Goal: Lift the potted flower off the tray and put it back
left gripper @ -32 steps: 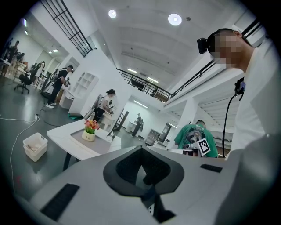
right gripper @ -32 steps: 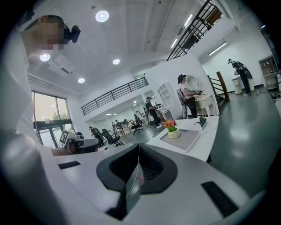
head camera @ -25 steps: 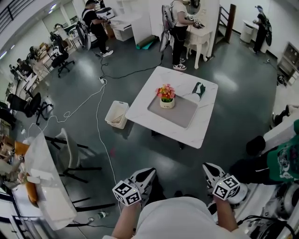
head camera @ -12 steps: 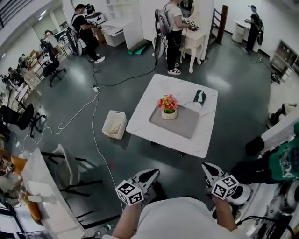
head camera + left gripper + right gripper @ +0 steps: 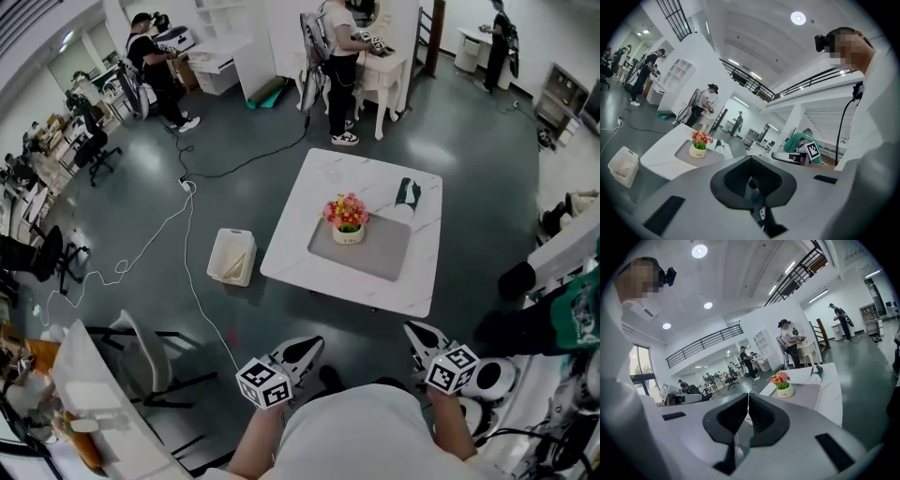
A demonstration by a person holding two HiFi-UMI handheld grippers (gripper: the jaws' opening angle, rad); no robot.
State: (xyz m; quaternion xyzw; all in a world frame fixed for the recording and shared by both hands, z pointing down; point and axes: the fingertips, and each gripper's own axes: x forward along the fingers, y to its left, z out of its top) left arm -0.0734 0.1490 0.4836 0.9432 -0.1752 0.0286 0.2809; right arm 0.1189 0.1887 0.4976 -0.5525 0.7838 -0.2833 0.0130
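The potted flower [image 5: 347, 217], pink and orange blooms in a small white pot, stands on the left end of a grey tray [image 5: 380, 251] on a white marble table [image 5: 305, 253]. It also shows far off in the left gripper view [image 5: 699, 144] and the right gripper view [image 5: 782, 383], with the tray [image 5: 808, 393] beneath it. My left gripper [image 5: 307, 347] and right gripper [image 5: 418, 331] hang at the bottom of the head view, well short of the table. Both are shut and hold nothing; the left gripper [image 5: 751, 160] and right gripper [image 5: 748, 396] point toward the table.
A white bin [image 5: 232, 256] sits on the floor left of the table, with a white cable [image 5: 192, 272] trailing past it. A black-and-white object [image 5: 406, 194] lies on the table's far side. A chair [image 5: 141, 342] stands at my left. A person in green [image 5: 581, 314] is at the right, others work at the back.
The table with the potted flower has come closer and lower in the head view as I walk toward it. Both grippers travel along with me, still shut.
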